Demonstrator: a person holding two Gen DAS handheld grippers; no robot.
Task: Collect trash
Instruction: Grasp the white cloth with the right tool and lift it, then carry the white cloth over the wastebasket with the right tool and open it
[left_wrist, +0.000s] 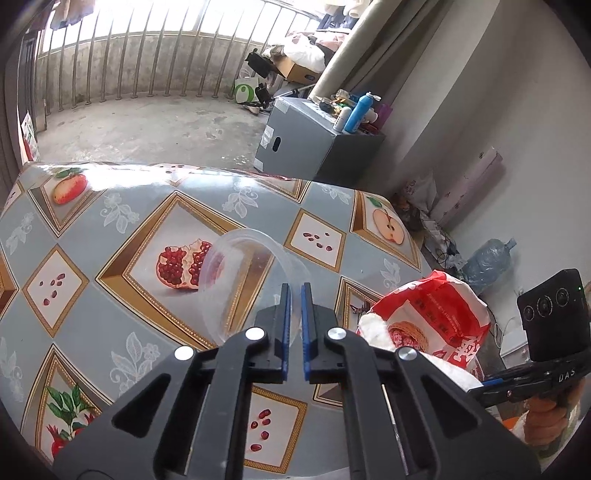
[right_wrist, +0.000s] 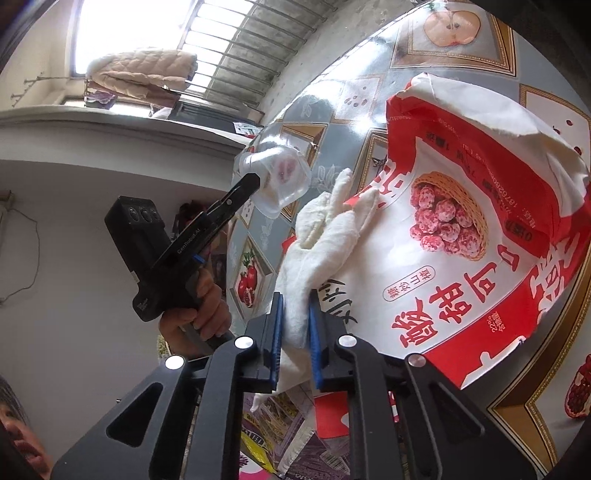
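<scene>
A clear plastic tub (left_wrist: 243, 280) lies tipped on its side on the fruit-print tablecloth (left_wrist: 122, 229). My left gripper (left_wrist: 295, 291) is shut on the tub's thin rim. In the right wrist view that same gripper (right_wrist: 251, 181) holds the tub (right_wrist: 284, 181) just above the table. To its right lies a red and white cloth bag (right_wrist: 461, 221) printed with a basket of berries, its mouth facing away. My right gripper (right_wrist: 297, 299) is shut on the bag's white cloth handle (right_wrist: 295, 317) at the near edge. The bag (left_wrist: 436, 317) also shows in the left wrist view.
A grey box (left_wrist: 295, 147) topped with bottles stands on the concrete floor past the table's far edge. A large water jug (left_wrist: 487, 262) and clutter line the right wall. A metal railing (left_wrist: 147, 55) closes the back. Printed packaging (right_wrist: 295, 443) lies below the table's near edge.
</scene>
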